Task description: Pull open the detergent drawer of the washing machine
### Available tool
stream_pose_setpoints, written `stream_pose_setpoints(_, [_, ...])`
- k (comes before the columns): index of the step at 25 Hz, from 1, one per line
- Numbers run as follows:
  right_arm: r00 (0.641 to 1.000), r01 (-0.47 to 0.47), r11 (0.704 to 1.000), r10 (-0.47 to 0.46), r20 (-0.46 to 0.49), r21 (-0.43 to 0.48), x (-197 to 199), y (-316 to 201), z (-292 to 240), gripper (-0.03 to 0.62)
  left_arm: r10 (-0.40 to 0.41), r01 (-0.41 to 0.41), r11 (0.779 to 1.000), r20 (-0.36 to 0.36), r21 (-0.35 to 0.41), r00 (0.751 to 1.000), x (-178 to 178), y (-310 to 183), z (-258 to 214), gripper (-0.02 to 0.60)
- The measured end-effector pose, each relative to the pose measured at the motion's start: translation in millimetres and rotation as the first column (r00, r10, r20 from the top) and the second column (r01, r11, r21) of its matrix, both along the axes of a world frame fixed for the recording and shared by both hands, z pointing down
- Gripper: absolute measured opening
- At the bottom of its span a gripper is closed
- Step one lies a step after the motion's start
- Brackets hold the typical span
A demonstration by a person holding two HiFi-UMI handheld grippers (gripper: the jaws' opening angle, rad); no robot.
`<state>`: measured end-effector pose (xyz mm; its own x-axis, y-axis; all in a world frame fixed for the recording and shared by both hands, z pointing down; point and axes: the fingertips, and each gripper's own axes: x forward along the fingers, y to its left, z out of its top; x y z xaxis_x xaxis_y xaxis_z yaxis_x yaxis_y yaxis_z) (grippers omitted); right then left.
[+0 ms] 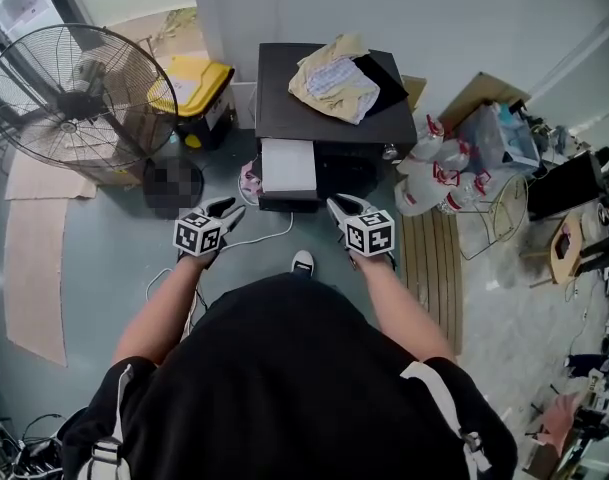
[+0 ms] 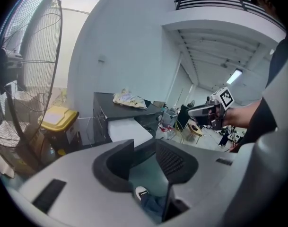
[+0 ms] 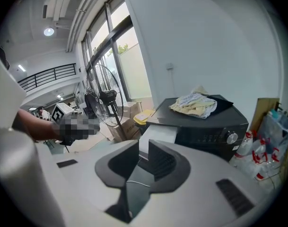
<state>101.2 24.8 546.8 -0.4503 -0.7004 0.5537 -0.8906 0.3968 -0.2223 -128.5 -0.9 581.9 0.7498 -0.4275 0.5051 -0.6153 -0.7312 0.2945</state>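
The one white detergent drawer [image 1: 289, 166] juts from the front of the black washing machine [image 1: 284, 103], just ahead of and between the two grippers; its inside cannot be made out. The left gripper [image 1: 227, 208] and right gripper [image 1: 337, 206] each hold their jaws partly apart, with only floor [image 1: 114, 258] between them. One heap of cloth [image 1: 334, 80] lies on the machine's top; beyond the left gripper one yellow-lidded bin [image 1: 189, 80] is shut, its contents hidden, and right of the right gripper clear bottles [image 1: 424, 173] crowd too closely to count.
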Motion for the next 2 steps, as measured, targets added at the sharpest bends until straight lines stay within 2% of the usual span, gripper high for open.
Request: stream_pose_setpoints(2, [1.0,-0.001,1.0,0.001,-0.002,0.001,-1.4,1.5,-2.0,0.063,-0.001,0.001,1.0,0.0,-0.001,1.0,-3.9,0.3,-0.6,0.15])
